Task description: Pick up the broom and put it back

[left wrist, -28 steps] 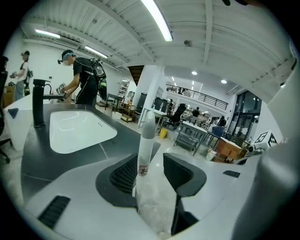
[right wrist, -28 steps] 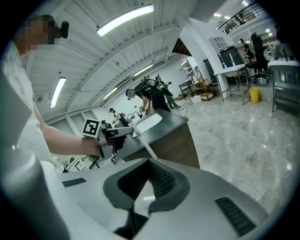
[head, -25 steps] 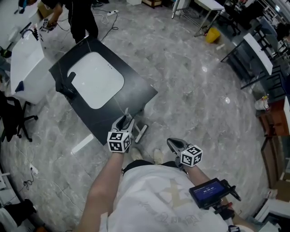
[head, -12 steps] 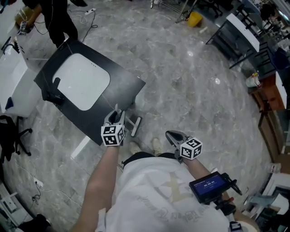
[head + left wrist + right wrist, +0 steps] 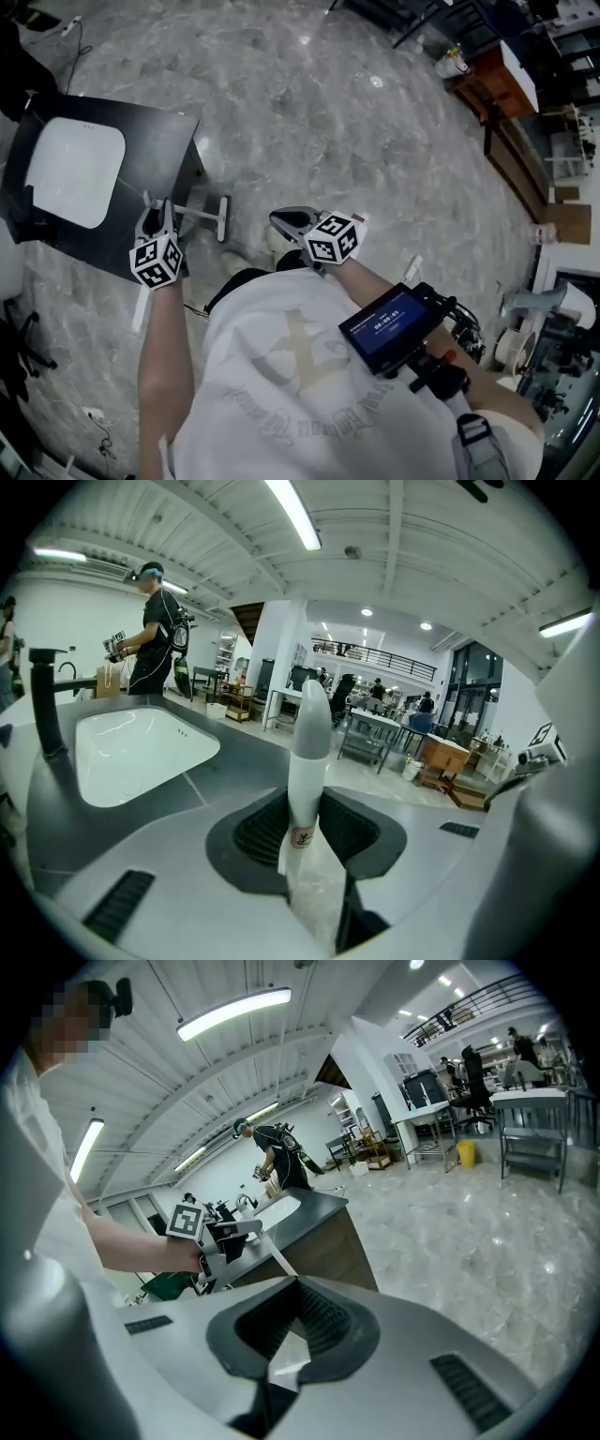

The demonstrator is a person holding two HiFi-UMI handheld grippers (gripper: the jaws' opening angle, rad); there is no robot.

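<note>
The broom shows only as its white handle (image 5: 307, 752) with a grey tip, standing upright between my left gripper's (image 5: 307, 819) jaws. Those jaws are closing and the ribbed pads lie against the handle on both sides. From the right gripper view the same handle (image 5: 272, 1252) slants down out of the left gripper (image 5: 225, 1239). In the head view the left gripper (image 5: 157, 211) sits at the black table's near edge, and the handle cannot be made out there. My right gripper (image 5: 283, 221) hangs over the floor to the right, jaws together, nothing in them (image 5: 295, 1321).
A black table (image 5: 155, 141) with a white sink (image 5: 70, 159) and a black faucet (image 5: 42, 705) fills the left. Its white feet (image 5: 204, 214) lie on the grey marble floor. Another person (image 5: 155, 630) stands beyond the table. Desks and a wooden cabinet (image 5: 506, 84) line the far right.
The head view has swung right, so the table has slid to the picture's left. My left gripper stays at the table's edge. My right gripper has shifted slightly.
</note>
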